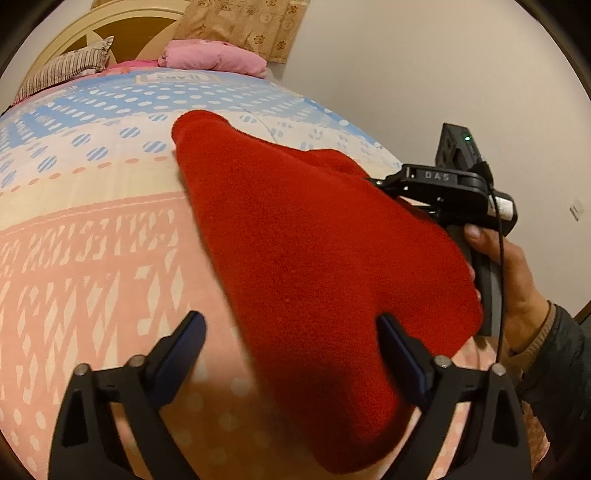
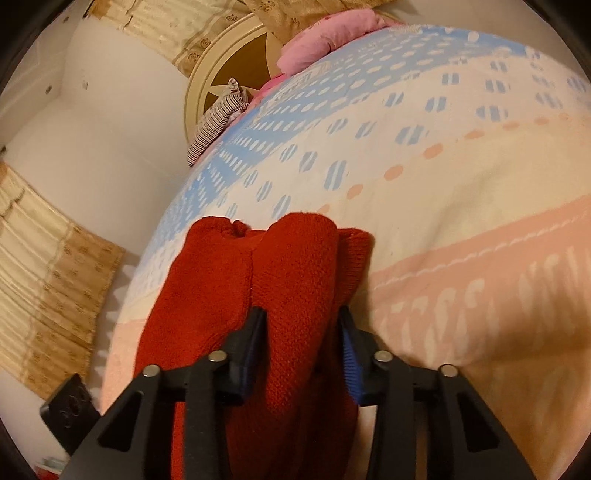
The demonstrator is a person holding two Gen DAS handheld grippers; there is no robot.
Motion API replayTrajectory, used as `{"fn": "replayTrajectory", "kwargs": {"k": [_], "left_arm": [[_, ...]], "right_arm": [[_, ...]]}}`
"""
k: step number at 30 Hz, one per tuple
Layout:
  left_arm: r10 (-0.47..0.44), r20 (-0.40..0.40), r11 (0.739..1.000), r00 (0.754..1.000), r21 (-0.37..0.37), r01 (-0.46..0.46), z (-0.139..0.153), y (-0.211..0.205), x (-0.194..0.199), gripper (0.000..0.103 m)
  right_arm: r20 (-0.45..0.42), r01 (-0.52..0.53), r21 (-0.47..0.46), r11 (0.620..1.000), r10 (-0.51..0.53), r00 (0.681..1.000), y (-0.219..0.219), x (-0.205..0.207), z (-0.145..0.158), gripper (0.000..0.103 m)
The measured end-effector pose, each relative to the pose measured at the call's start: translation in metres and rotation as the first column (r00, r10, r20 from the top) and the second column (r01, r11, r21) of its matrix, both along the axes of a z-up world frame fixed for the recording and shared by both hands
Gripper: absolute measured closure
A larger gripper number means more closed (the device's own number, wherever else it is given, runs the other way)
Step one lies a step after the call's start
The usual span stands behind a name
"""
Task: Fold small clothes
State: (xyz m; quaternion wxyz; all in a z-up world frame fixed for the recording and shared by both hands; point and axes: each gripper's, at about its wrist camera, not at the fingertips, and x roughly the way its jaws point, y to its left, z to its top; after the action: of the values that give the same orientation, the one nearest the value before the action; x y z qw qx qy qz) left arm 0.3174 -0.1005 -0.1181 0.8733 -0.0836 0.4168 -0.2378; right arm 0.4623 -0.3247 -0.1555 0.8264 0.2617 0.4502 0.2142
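The bed runs past every frame edge, its patterned cover carrying the red knit garment — whose near end blurs out under the lens. The right tongs clamp a bunched fold of it. The left tongs stand wide apart — one finger over the cloth, not pinching.

One red garment, two tongs, one pink pillow.

The sweater lies on the bed, with pillows behind at the headboard.
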Motion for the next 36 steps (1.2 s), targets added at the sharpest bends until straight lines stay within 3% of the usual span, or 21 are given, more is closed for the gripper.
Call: {"fn": "replayTrajectory", "kwargs": {"k": [2, 4, 10, 15, 36], "left_arm": [[-0.026, 0.000, 1.000, 1.000, -0.015, 0.026, 0.000, -0.002, -0.001, 0.023], [-0.051, -0.001, 0.998, 0.999, -0.026, 0.051, 0.001, -0.005, -0.002, 0.038], [-0.048, 0.022, 0.999, 0.999, -0.003, 0.048, 0.011, -0.007, -0.010, 0.060], [-0.047, 0.045, 0.999, 0.998, 0.019, 0.046, 0.020, -0.011, -0.025, 0.064], [-0.166, 0.101, 0.986, 0.981, -0.003, 0.167, 0.053, -0.047, -0.088, 0.067]], "right_arm": [[0.008, -0.001, 0.002, 1.000, 0.001, 1.000, 0.002, -0.002, -0.001, 0.070], [0.019, 0.004, -0.001, 1.000, -0.004, 1.000, 0.003, -0.004, 0.001, 0.072], [0.074, 0.025, -0.027, 0.999, -0.023, 0.997, 0.006, -0.017, 0.015, 0.076], [0.114, 0.032, 0.013, 0.999, -0.033, 0.993, 0.004, -0.036, 0.034, 0.076], [0.206, 0.062, 0.000, 0.998, -0.061, 0.977, -0.029, -0.139, 0.086, 0.077]]}}
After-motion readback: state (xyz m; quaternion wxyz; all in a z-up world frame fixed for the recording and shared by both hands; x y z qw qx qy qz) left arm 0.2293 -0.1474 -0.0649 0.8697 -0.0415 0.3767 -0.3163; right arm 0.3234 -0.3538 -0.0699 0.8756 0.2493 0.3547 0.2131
